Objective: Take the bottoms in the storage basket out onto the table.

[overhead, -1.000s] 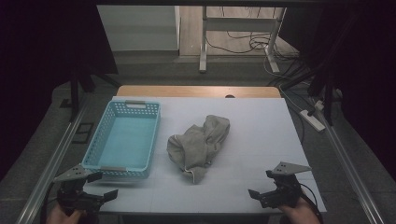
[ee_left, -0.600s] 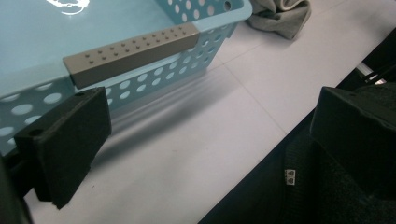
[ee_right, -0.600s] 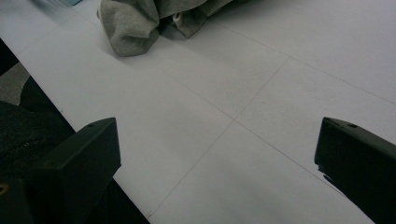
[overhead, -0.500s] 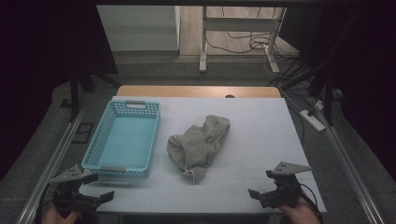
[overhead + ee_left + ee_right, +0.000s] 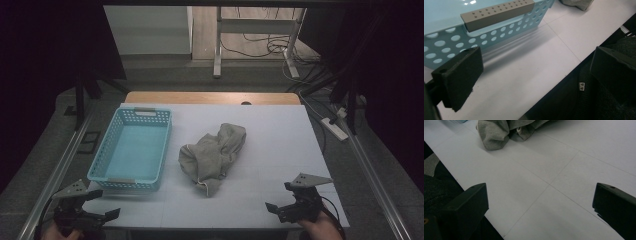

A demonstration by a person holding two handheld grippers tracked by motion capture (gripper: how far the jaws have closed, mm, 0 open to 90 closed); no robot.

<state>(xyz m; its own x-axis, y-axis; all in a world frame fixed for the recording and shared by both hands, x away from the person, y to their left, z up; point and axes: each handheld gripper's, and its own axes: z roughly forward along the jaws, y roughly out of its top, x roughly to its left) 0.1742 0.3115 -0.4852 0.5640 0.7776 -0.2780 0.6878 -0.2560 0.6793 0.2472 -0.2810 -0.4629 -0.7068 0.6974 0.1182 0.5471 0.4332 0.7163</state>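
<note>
Nearest, at the bottom left of the high view: left gripper, held in a hand at the near left corner of the table, just short of the basket. Jaws spread wide, nothing between them; in the left gripper view, one black jaw over the white surface in front of the basket wall, the other out past the table's near edge, over dark fabric.

At the bottom right: right gripper, in the other hand, near the right front corner of the table. Jaws likewise spread wide and empty; in the right gripper view, bare white tabletop between them, crossed by thin seam lines.

Farther in, on the left half of the table: light blue basket, rectangular, walls full of round holes, a grey handle strip on the near end wall. Inside, just its pale blue floor.

Beside it, around the middle of the table: grey garment, crumpled in a loose heap, close to the basket's right wall but apart from it, well apart from both grippers.

Beyond the far edge: a strip of wooden board, then grey floor with white desk legs and loose cables.
</note>
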